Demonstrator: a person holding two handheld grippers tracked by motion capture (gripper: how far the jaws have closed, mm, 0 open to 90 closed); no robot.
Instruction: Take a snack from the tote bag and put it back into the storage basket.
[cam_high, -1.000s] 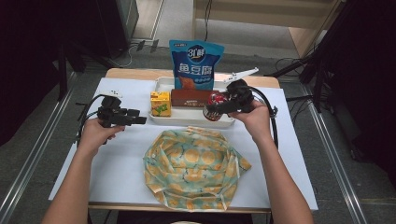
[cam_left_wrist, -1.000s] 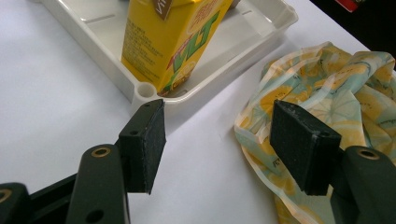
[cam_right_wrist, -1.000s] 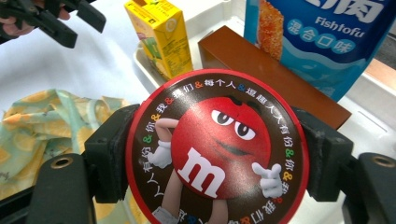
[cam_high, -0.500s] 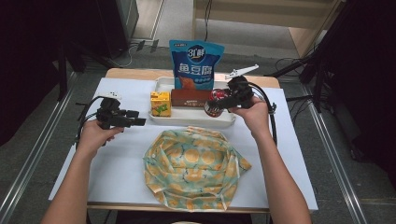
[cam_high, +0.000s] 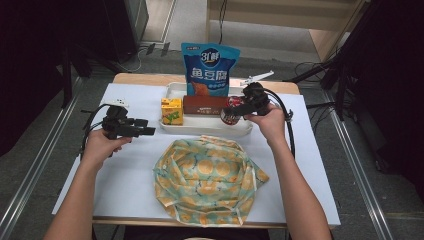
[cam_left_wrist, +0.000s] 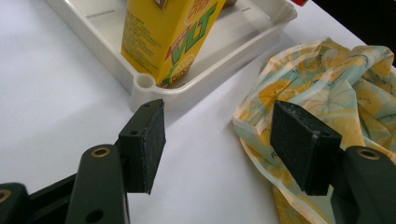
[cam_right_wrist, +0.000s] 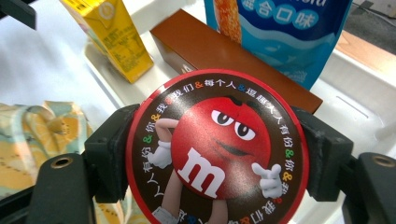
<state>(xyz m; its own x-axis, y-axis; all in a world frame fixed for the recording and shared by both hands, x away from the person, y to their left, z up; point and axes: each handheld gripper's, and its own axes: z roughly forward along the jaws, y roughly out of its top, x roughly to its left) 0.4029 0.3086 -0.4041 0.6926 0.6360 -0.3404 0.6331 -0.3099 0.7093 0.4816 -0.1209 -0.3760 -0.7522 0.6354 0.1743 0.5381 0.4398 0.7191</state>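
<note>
A round red-and-brown M&M's can (cam_right_wrist: 217, 149) fills the gap between my right gripper's (cam_right_wrist: 217, 156) jaws, which are shut on its sides, lid toward the camera. From above, the can (cam_high: 229, 116) and the right gripper (cam_high: 236, 111) sit at the right part of the white tray (cam_high: 200, 129). A yellow juice carton (cam_high: 171, 110), a brown box (cam_high: 205, 105) and a blue snack bag (cam_high: 210, 70) stand in the tray. My left gripper (cam_high: 149, 131) hangs open left of the tray; its jaws (cam_left_wrist: 219, 135) point at the tray corner (cam_left_wrist: 144, 84) and the carton (cam_left_wrist: 168, 32).
A crumpled lemon-print cloth (cam_high: 205, 180) lies on the white table in front of the tray, and its edge (cam_left_wrist: 327, 79) reaches close to the left gripper's right jaw. Cables trail from both grippers. A metal tool (cam_high: 256, 78) lies behind the tray.
My right gripper has drifted slightly left and toward the person, with the can still in it. The left gripper has stayed in place and open.
</note>
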